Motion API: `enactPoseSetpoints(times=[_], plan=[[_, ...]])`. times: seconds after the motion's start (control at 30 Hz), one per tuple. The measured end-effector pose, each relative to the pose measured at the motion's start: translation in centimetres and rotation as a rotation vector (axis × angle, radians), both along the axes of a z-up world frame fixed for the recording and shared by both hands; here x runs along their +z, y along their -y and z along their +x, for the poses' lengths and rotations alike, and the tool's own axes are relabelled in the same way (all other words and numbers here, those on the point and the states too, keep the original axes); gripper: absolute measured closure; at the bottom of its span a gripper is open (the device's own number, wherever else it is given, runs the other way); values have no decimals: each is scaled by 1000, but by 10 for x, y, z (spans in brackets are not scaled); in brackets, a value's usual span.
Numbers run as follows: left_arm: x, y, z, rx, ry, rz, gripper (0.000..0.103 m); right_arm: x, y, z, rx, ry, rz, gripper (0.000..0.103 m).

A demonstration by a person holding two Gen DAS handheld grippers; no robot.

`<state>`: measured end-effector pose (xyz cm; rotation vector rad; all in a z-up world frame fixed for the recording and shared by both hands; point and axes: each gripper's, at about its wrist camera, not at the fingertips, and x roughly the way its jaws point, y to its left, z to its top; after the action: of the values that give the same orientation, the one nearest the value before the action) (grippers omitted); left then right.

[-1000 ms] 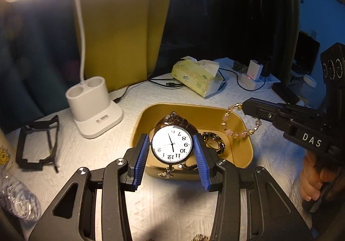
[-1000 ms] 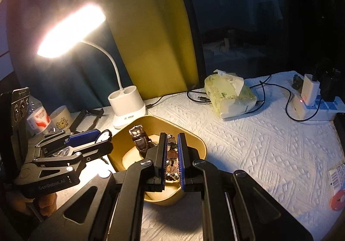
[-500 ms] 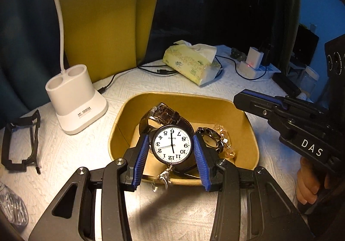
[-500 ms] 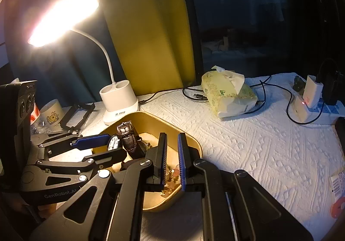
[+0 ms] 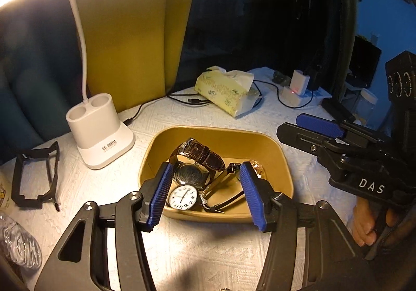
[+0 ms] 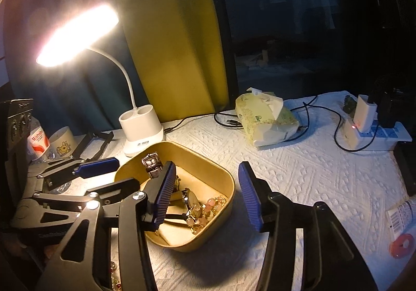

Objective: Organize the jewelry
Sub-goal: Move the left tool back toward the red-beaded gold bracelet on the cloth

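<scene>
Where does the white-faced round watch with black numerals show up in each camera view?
Left wrist: white-faced round watch lies in the tan tray, near its front wall.
Right wrist: not visible, hidden behind a finger.
Shared landmark: white lamp base.

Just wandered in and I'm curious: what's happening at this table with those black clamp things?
A person is tidying jewelry into a tan tray using hand-held tongs, one pair in each hand. The left tongs are opening above the tray, with a white-faced watch lying loose below them. The right tongs are opening too, and a pink bead bracelet lies in the tray. A brown-strapped watch sits there as well. Neither pair holds anything.
</scene>
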<state>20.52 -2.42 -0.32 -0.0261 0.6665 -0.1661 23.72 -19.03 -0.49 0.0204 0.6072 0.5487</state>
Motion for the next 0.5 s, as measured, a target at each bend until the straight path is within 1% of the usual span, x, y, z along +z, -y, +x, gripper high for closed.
enactPoseSetpoints(times=[0.2,0.5], plan=[[11,-6,-18,19,28,-6,45,8,7,-13,-19,2,1,51],[21,-8,-51,36,59,-5,45,15,10,-39,-17,11,-8,50]])
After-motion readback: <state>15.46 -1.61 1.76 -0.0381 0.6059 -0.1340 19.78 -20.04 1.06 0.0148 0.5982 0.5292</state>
